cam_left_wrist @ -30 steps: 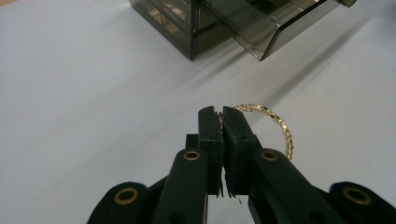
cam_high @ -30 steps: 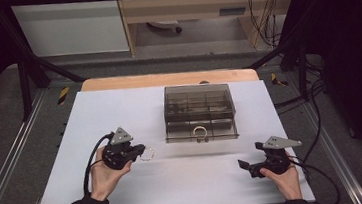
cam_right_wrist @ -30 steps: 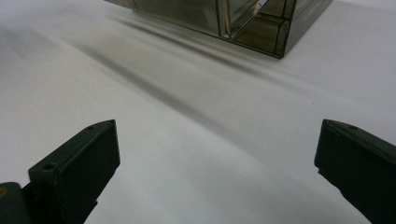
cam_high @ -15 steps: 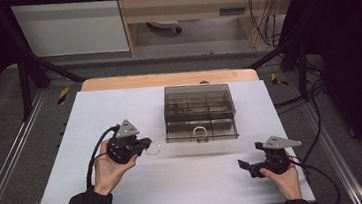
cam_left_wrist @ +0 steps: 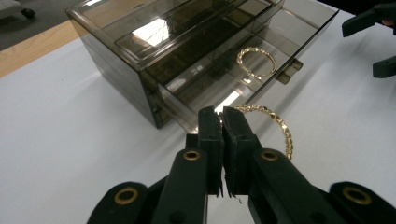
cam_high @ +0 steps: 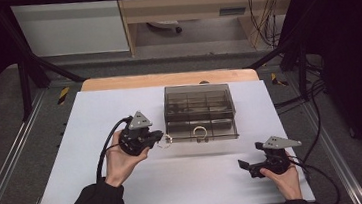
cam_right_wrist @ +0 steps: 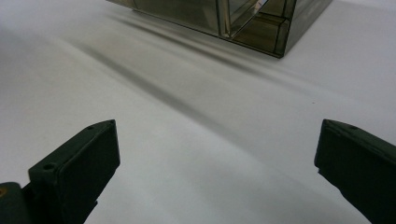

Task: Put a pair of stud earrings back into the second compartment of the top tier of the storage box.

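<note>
Table (cam_high: 74,157) with a white top carries a smoky transparent plastic drawer box (cam_high: 199,111) near its middle, lower drawer pulled out toward the person. A gold twisted-chain ring-shaped bracelet (cam_high: 200,131) lies inside that open drawer (cam_high: 221,128), near its front wall; in the left gripper view it (cam_left_wrist: 256,61) sits on the drawer floor just behind the small front handle.

Left gripper (cam_high: 157,137), black with a grey three-cornered plate on top, is held in the person's left hand (cam_high: 119,160) just beside the front left corner of the box. Its jaws are pressed together, clamped on a second gold chain bracelet (cam_high: 165,141). In the left gripper view the two black jaws meet with almost no gap, and the pinched bracelet (cam_left_wrist: 275,126) loops out to the right of the tips, close to the drawer's corner. Whether the loop rests on the table or hangs just above it is hard to tell.

Right gripper (cam_high: 248,166) sits in the person's right hand (cam_high: 284,180) near the table's front right, well apart from the box, pointing left. Its jaws are spread wide with nothing between them; in the right gripper view both black jaw tips stand far apart over bare white tabletop (cam_right_wrist: 196,140), with the box corner (cam_right_wrist: 261,28) farther off at the top.
</note>
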`<state>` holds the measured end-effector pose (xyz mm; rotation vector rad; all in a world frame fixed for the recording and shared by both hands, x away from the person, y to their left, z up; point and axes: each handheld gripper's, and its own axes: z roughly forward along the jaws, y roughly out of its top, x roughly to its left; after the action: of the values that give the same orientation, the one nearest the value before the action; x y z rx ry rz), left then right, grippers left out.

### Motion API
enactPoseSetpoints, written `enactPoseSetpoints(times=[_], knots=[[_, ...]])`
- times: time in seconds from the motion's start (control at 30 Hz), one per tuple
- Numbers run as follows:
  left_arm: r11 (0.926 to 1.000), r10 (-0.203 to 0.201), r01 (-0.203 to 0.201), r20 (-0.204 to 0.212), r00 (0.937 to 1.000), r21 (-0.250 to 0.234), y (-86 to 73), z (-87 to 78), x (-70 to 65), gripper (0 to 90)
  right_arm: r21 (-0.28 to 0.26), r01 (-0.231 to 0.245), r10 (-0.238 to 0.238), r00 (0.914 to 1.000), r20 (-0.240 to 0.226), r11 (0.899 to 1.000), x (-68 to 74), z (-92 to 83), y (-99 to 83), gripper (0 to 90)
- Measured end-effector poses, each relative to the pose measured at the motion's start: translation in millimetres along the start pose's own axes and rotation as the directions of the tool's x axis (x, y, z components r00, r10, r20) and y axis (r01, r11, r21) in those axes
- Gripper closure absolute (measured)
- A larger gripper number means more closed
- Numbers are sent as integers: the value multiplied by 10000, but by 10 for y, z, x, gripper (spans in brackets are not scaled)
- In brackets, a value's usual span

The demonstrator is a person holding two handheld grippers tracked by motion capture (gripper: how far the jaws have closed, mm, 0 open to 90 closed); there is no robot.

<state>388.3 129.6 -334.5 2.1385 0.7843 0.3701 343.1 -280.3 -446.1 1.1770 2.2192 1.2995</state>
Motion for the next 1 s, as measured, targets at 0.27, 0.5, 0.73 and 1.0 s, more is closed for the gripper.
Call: enactPoseSetpoints(times=[0.27,0.5,0.73,1.0], knots=[[10000,40,-40,75,10000,0,151,151,-51,865,19,-4,4,10000,-14,10000,2,2,-1,7],[9999,110,-110,134,9998,23,258,275,-111,864,21,-6,6,10000,-12,10000,1,1,-1,7],[9998,172,-172,149,9997,32,376,391,-156,864,18,-12,12,10000,-11,10000,0,1,0,7],[9998,200,-201,169,9997,23,463,574,-212,864,21,8,-8,10000,-23,10000,-1,-1,-1,7]])
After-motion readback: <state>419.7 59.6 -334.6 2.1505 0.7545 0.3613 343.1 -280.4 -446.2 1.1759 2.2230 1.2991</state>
